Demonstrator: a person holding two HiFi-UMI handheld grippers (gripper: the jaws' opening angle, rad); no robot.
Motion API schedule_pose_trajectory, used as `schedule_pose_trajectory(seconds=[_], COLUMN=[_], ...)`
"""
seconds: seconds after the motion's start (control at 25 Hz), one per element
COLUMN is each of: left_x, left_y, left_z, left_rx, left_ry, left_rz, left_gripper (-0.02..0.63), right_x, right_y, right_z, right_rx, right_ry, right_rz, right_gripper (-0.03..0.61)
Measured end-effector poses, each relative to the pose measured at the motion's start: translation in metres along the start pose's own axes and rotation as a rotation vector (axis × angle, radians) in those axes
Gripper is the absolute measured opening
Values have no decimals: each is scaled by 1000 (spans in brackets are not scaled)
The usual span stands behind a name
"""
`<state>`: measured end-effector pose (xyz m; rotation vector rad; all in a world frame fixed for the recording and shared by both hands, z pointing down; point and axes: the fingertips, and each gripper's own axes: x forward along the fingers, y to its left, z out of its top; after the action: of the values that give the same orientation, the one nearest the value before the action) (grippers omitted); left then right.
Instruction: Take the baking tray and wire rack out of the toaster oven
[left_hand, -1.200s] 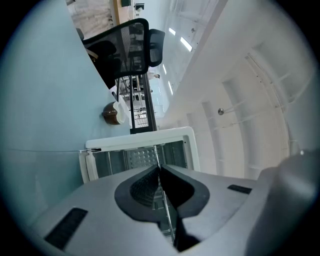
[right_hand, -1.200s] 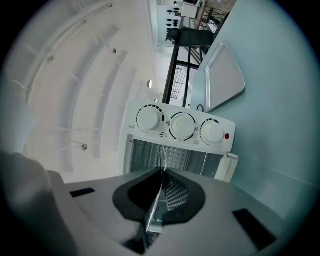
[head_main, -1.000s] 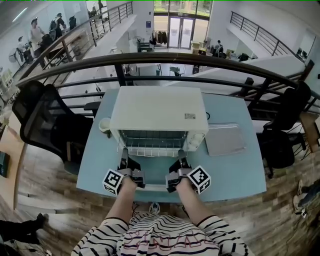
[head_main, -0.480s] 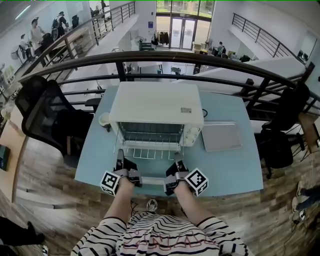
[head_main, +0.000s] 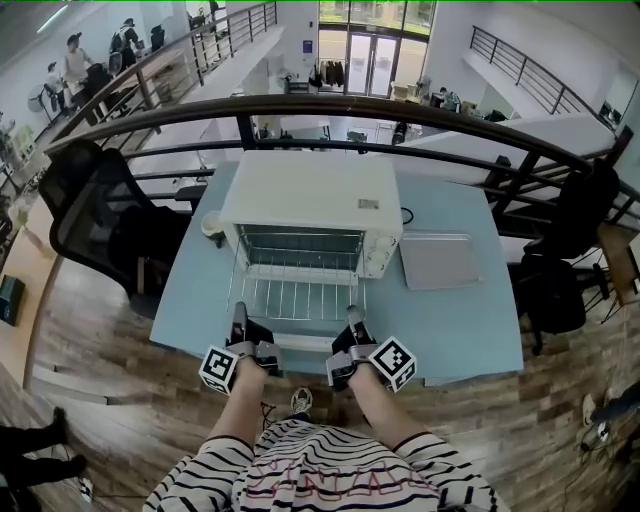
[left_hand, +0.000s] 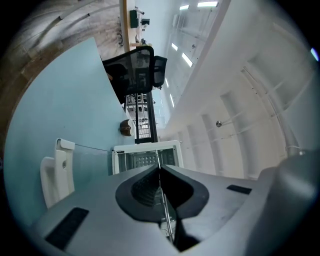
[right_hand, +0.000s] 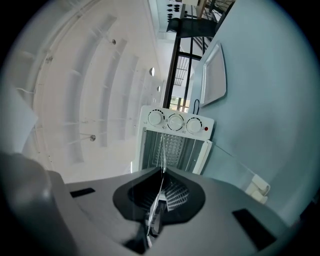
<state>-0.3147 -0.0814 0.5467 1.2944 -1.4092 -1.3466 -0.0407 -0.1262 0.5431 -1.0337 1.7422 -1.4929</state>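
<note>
White toaster oven (head_main: 310, 195), silver wire rack (head_main: 297, 300), grey baking tray (head_main: 438, 262), pale blue table (head_main: 460, 335)

Clearance, head view; clock from wire rack (head_main: 296, 298), which fills the lane betw. toaster oven (head_main: 310, 190) mouth & worktop (head_main: 470, 340) front edge.
12: oven body, blocked.
10: cup (head_main: 210, 226) beside oven's L wall; chair (head_main: 95, 215) beyond, off worktop.
2: baking tray (head_main: 440, 260) flat on worktop.
9: narrow bare strip.
3–5: wide bare worktop, free.
Beyond 12: railing (head_main: 330, 105).
</note>
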Motion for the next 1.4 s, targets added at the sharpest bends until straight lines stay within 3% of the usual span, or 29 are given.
schedule_pose_trajectory(seconds=[0.48,0.84,1.4], left_x=[-61,-98,-133], left_y=[-14,-16,-19], left_z=[-28,-79,-209], left_rx=[-5,-8,3], left_ry=[5,66,266], left_rz=[-28,-18,-4], left_gripper=[26,26,26], right_x=[-65,-124,-229], right_y=[-13,-32,-74], right_z=[4,33,122], right_rx=[5,-1,10], right_ry=[20,-21,-168], right_rz=[-1,-32,-98], right_gripper=[28,28,29])
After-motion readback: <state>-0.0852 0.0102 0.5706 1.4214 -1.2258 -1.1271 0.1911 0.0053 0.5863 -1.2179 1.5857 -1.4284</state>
